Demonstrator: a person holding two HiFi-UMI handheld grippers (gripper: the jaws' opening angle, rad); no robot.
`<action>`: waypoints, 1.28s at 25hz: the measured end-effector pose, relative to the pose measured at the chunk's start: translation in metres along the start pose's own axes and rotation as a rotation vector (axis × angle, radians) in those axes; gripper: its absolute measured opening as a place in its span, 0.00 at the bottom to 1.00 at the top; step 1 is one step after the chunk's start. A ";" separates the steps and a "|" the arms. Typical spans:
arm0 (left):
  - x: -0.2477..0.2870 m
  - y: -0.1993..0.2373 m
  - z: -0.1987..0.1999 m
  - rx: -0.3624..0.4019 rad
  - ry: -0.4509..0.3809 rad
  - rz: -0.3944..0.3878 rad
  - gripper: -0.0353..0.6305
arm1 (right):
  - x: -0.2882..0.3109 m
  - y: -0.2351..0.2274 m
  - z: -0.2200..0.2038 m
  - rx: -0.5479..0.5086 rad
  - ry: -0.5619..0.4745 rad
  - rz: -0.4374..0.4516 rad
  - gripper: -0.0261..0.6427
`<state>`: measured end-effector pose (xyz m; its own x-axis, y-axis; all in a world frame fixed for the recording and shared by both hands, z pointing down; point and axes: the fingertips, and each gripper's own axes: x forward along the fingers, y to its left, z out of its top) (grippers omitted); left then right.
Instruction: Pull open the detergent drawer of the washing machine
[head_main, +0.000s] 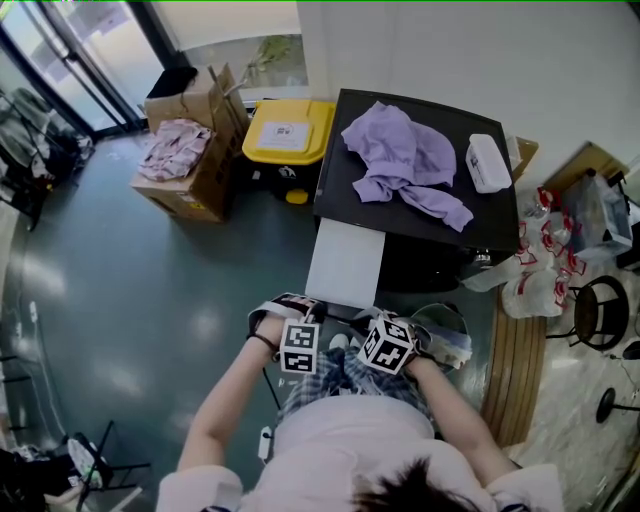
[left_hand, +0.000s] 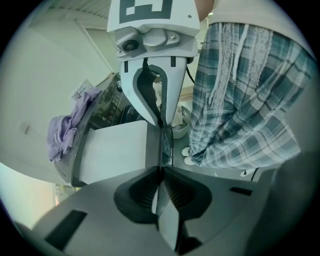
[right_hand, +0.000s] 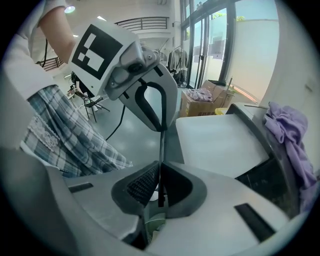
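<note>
The black-topped washing machine (head_main: 485, 222) stands ahead of me, and its white drawer panel (head_main: 345, 262) sticks out flat towards me. My left gripper (head_main: 303, 316) and right gripper (head_main: 374, 320) face each other at the panel's near end. Both are shut on its thin dark front edge (left_hand: 161, 145), which runs from one pair of jaws to the other. The left gripper view shows my own left gripper (left_hand: 161, 170) pinching that edge, with the right gripper (left_hand: 161, 122) opposite. Seen from the right gripper view, the right gripper (right_hand: 160, 167) grips the edge (right_hand: 161, 147) below the left gripper (right_hand: 162, 129).
A purple cloth (head_main: 400, 160) and a white box (head_main: 488, 162) lie on the machine's top. A yellow-lidded bin (head_main: 290, 130) and a cardboard box of clothes (head_main: 185, 150) stand to its left. Plastic bags (head_main: 540, 262) and a wooden board (head_main: 515, 360) are at right. A basin (head_main: 448, 325) sits by my legs.
</note>
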<state>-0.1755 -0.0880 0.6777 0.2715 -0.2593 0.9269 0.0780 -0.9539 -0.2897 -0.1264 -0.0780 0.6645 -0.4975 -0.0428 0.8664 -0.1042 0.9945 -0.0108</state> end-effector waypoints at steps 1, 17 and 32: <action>-0.001 0.000 0.001 -0.005 -0.005 0.004 0.14 | 0.000 0.001 0.000 -0.003 0.001 -0.002 0.10; -0.009 0.005 0.002 -0.080 -0.070 -0.008 0.14 | -0.002 -0.002 0.001 0.049 -0.042 0.002 0.11; -0.050 0.063 0.024 -0.272 -0.273 0.035 0.34 | -0.065 -0.070 0.028 0.254 -0.307 -0.113 0.33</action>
<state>-0.1614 -0.1321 0.6077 0.5180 -0.2778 0.8090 -0.1834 -0.9599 -0.2122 -0.1106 -0.1473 0.5953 -0.7005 -0.2155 0.6804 -0.3632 0.9283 -0.0800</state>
